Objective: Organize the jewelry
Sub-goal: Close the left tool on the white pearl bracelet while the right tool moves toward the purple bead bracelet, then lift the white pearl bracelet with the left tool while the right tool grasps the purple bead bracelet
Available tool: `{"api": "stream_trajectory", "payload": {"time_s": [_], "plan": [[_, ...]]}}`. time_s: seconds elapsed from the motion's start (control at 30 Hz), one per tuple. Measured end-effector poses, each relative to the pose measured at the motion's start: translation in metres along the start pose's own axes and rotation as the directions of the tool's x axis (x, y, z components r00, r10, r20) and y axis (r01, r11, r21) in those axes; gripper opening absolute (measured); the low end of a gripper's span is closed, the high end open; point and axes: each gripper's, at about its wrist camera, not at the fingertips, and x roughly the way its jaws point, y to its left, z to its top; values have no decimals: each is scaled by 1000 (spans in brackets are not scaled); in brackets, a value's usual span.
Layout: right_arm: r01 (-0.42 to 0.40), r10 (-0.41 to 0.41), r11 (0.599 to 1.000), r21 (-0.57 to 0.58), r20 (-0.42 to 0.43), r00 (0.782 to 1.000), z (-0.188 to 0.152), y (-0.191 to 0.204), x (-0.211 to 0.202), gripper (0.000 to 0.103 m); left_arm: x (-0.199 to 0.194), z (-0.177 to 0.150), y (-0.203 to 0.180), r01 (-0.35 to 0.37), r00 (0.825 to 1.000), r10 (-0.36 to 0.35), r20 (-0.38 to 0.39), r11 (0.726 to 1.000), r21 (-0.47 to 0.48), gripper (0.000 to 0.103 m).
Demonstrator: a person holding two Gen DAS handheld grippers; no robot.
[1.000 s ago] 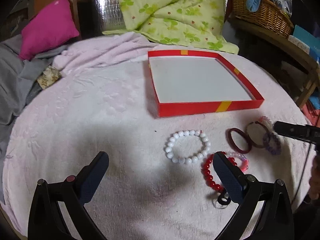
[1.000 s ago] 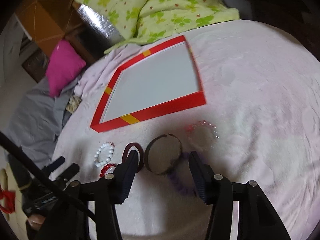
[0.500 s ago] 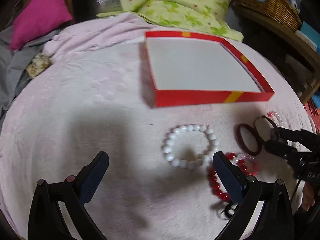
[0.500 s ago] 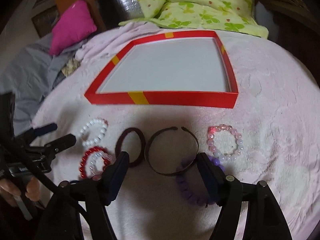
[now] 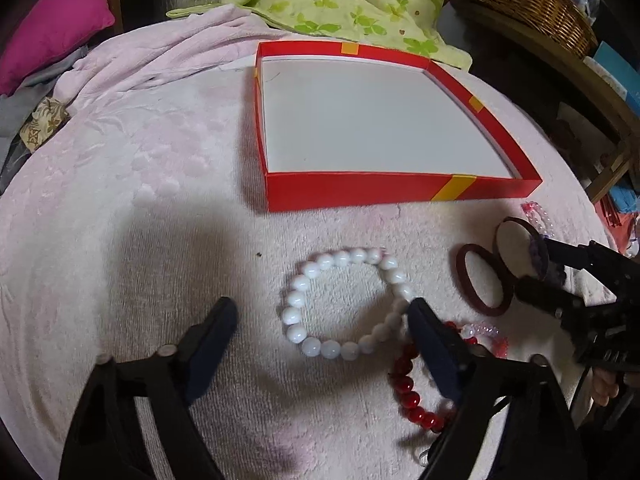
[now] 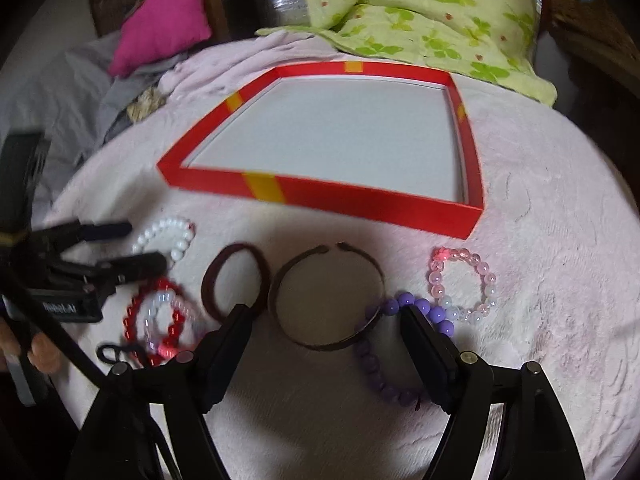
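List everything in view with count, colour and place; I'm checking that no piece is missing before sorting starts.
Box: one, red with yellow strips, empty, behind the jewelry.
White bead bracelet: one, leftmost, between the left gripper's closing jaws, untouched.
Red bead bracelet: one, overlapping a clear one.
Maroon band: one, beside it.
Brown cuff: one, centre.
Purple bead bracelet: one.
Pink bead bracelet: one, rightmost.
Blanket: pink, underneath.
Left gripper: black.
Right gripper: black, jaws opening around the cuff.

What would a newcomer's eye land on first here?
The shallow red box, nothing in it, sits on the pink blanket. In front lies a row of bracelets, from the white bead bracelet to the pink bead bracelet. Beyond, a green floral quilt.
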Motion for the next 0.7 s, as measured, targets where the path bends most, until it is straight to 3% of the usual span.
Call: {"api": "stream_trajectory", "payload": {"time_s": [0.13, 0.33, 0.63, 0.7], "plan": [[-9, 9, 999, 48, 4, 1000, 5, -10, 2, 79, 2, -1, -4, -10, 1000, 10, 7, 999, 40, 69], [22, -23, 999, -45, -24, 999, 5, -1, 5, 80, 4, 1, -4, 5, 1000, -5, 5, 999, 47, 56], [72, -76, 990, -123, -24, 997, 2, 7, 9, 80, 2, 1, -1, 33, 999, -34, 10, 999, 38, 23], [72, -75, 990, -121, -19, 997, 2, 7, 9, 79, 1, 1, 0, 35, 999, -35, 11, 999, 31, 20]]}}
